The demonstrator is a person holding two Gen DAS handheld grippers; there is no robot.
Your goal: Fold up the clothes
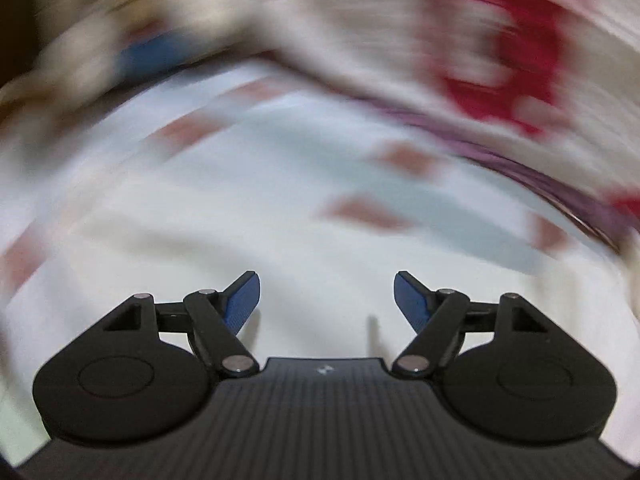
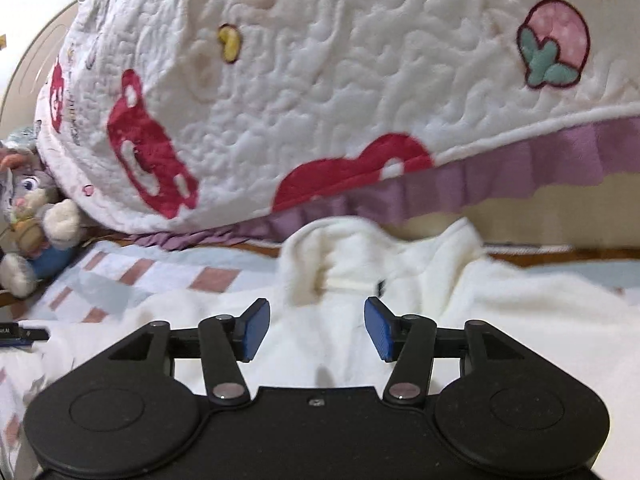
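Observation:
A white fleece garment point(image 2: 420, 292) lies spread on the bed, its collar point(image 2: 340, 264) bunched up just past my right gripper point(image 2: 317, 328). That gripper is open, its blue pads apart over the garment's middle and pressing on nothing. In the left wrist view the picture is badly smeared. My left gripper point(image 1: 327, 300) is open above pale white cloth point(image 1: 200, 280) with nothing between its fingers. Whether that cloth is the garment or the sheet I cannot tell.
A thick white quilt point(image 2: 320, 80) with red and strawberry patches and a purple frill point(image 2: 500, 168) is heaped behind the garment. The checked pink and pale blue sheet point(image 2: 140, 276) covers the bed. A plush rabbit point(image 2: 36, 216) sits at the far left, a dark object point(image 2: 20, 334) below it.

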